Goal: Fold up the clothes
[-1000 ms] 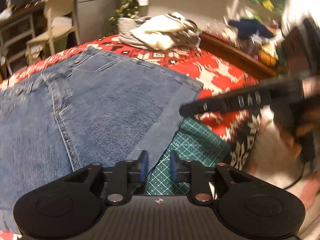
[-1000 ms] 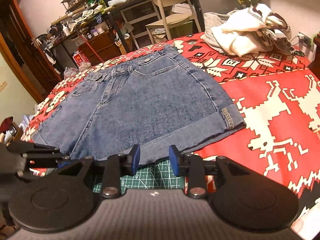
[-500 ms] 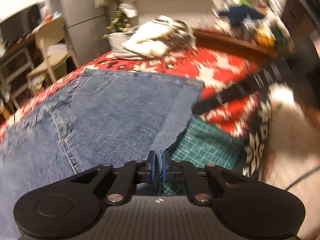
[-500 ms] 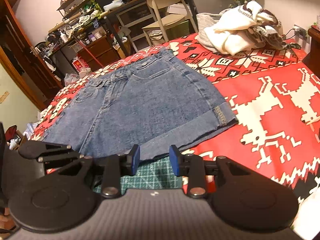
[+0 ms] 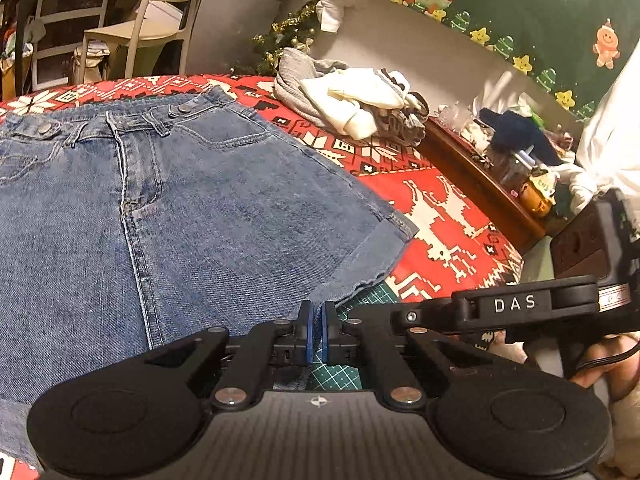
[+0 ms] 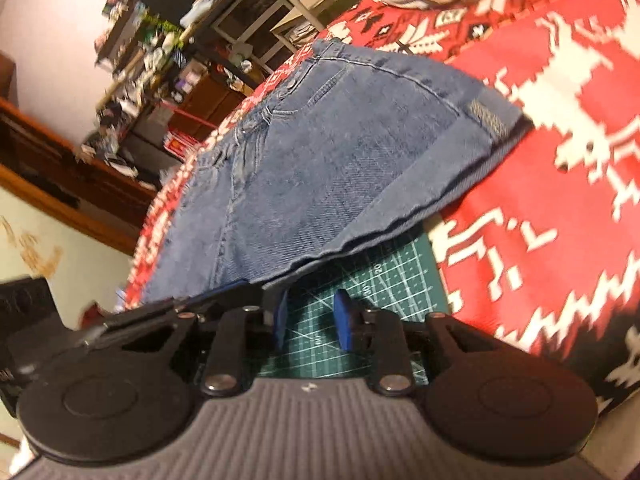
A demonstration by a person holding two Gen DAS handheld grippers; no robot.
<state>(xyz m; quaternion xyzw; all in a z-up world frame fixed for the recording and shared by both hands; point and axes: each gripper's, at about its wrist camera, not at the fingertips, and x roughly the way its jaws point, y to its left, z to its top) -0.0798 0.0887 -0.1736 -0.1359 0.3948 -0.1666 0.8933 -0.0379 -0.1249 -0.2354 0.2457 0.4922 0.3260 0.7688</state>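
left wrist: we look forward and down along the left gripper, close over the denim shorts hem | right wrist: we face likewise, frame rolled | shared: we see shorts, green cutting mat, red blanket in both

Warm dim indoor light; right view motion-blurred, fisheye-bent edges.

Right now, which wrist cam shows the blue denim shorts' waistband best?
Left wrist view: the blue denim shorts lie flat and sharp, with the waistband, its snaps and belt loops all visible. Right wrist view is tilted and motion-blurred; it shows mainly the cuffed leg hem, with the waistband far off and indistinct.
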